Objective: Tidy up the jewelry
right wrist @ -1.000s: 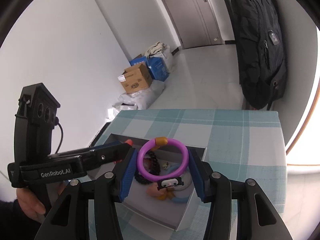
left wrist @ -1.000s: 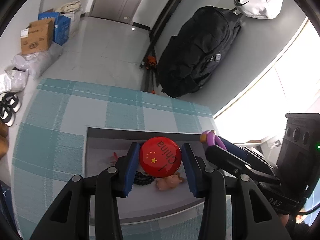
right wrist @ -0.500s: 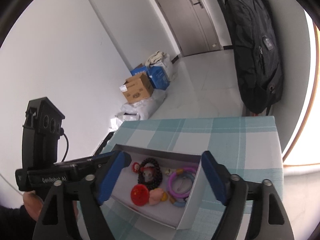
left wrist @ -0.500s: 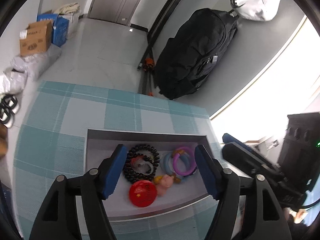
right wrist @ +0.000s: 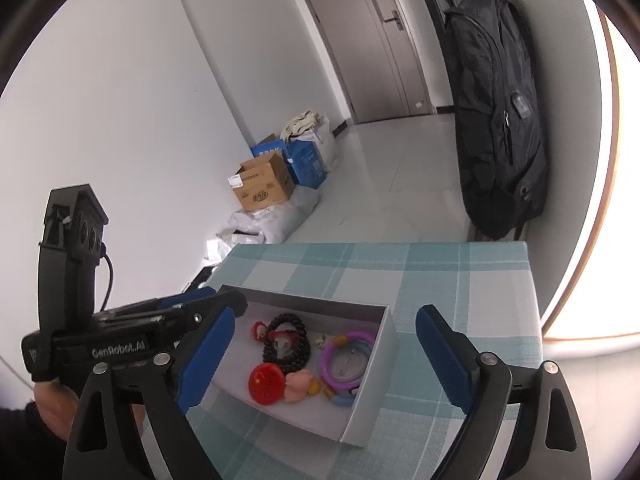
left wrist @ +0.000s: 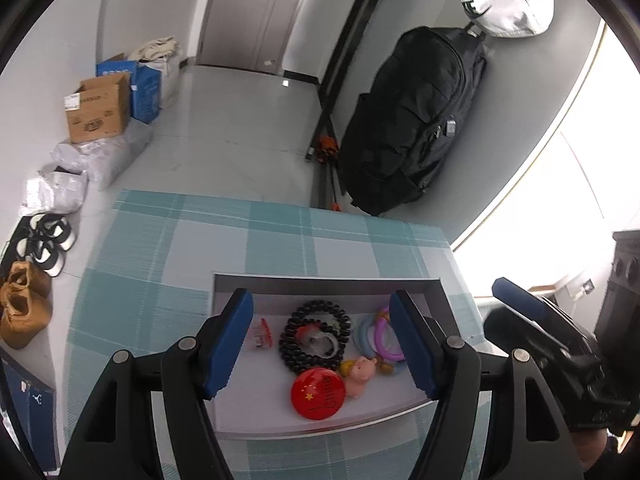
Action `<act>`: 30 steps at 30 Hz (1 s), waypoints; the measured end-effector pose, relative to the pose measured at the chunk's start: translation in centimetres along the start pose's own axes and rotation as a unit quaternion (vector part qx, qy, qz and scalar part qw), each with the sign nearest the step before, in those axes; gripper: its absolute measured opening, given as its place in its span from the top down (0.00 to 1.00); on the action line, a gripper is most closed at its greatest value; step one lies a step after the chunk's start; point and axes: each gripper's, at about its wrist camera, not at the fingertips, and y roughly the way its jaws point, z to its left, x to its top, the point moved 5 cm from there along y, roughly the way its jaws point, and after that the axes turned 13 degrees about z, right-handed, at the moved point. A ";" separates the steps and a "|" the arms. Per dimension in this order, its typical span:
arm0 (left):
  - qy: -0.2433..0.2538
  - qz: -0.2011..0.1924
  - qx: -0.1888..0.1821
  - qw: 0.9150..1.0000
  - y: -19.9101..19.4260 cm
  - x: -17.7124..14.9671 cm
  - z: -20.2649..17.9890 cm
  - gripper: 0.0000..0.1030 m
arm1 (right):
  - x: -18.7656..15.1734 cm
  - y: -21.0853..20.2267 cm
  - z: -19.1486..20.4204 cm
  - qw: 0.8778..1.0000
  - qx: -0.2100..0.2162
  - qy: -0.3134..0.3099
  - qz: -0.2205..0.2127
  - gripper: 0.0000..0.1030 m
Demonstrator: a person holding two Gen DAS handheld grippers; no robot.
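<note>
Both my grippers over the grey box (left wrist: 224,364) on the checked cloth (left wrist: 168,248). Left gripper (left wrist: 320,344): jaws parted, nothing between the blue pads, just hanging above the box. Right gripper (right wrist: 320,364): jaws opening, wide apart now, empty too; box sits between its pads in that view.

Jewelry's all inside the box. Red round badge (left wrist: 318,394) at 6 o'clock of the pile, w/ a yellow star and lettering. Pink pig charm (left wrist: 360,374) touching it at its 3 o'clock. Black bead bracelet (left wrist: 294,344) at 12 o'clock from the badge, sth pale lying in its ring. Purple ring (left wrist: 386,342) w/ a light-blue ring at 3 o'clock of the beads, partly behind my left gripper's right pad. Small red bit (left wrist: 260,332) at 9 o'clock of the beads.
</note>
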 end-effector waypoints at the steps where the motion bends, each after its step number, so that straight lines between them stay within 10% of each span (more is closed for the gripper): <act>1: -0.002 -0.006 0.006 1.000 -0.2 0.0 0.1 0.35 | -0.1 -0.1 0.1 1.000 0.000 -0.003 -0.001 0.08; 30: -0.006 -0.129 0.116 0.985 -8.0 -5.9 0.0 0.19 | -4.9 -7.7 3.4 0.994 -0.031 -0.033 -0.096 0.00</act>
